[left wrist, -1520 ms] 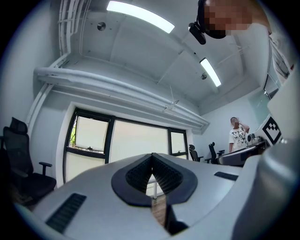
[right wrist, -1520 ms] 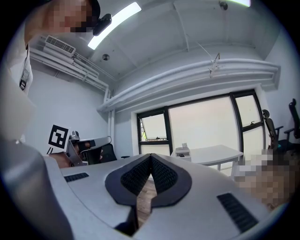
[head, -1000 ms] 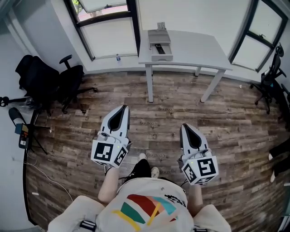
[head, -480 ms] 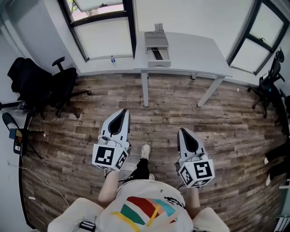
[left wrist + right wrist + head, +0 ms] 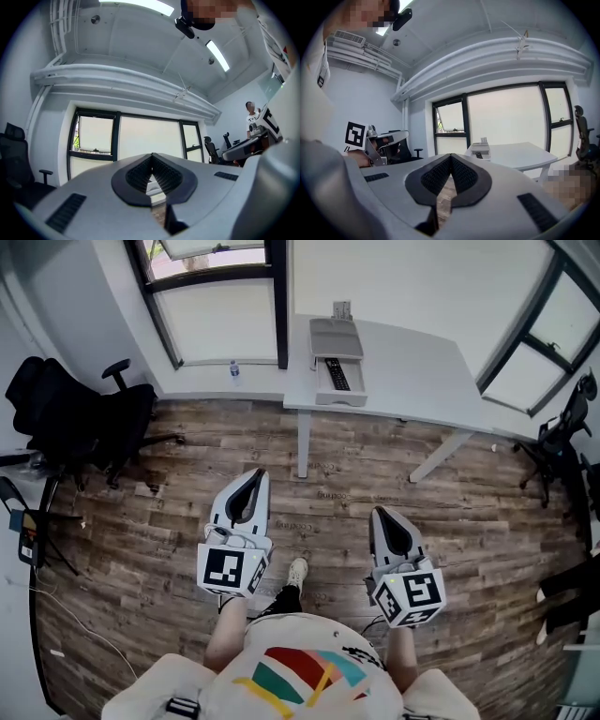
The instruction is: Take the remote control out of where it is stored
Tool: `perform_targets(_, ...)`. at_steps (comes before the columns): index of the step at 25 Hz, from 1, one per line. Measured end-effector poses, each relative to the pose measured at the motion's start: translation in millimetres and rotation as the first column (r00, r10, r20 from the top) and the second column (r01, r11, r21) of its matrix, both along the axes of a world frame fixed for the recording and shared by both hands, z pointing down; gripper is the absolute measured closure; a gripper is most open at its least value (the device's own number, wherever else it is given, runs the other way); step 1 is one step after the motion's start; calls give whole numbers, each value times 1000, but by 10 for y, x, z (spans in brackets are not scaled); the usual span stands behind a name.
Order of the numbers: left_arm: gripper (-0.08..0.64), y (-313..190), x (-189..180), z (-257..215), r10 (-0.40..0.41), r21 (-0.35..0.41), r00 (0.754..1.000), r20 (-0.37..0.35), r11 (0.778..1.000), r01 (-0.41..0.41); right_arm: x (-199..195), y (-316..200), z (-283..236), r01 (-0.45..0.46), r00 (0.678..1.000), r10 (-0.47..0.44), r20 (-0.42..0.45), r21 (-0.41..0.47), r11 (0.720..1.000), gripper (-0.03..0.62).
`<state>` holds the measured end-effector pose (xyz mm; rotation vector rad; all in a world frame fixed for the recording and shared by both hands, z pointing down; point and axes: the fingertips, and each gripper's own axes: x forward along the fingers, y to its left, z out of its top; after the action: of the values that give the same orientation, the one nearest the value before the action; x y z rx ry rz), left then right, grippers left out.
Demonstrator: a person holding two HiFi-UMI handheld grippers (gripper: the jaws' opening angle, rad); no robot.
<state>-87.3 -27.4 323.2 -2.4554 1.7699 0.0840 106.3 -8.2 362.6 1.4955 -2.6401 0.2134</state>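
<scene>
Nearest, the left gripper [image 5: 257, 476] and right gripper [image 5: 379, 516] ride above the wooden floor [image 5: 459, 498], both clenched on nothing. Beyond them the table [image 5: 422, 371] sits closer than a second ago, so the person is walking up. The remote control [image 5: 337, 374] lies in the open drawer [image 5: 339, 399] at the table's left end, not yet within reach.

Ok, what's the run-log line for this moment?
stage: short of desk | left gripper: shut, empty | right gripper: shut, empty | remote control: in open gray drawer on desk, untouched
</scene>
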Motion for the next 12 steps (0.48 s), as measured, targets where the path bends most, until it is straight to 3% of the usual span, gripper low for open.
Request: perform_targets(12, 552, -1038, -274, 6, 17, -9, 999, -36, 1000, -17, -381, -1096, -79, 11, 1000, -11, 1, -4, 1000, 595)
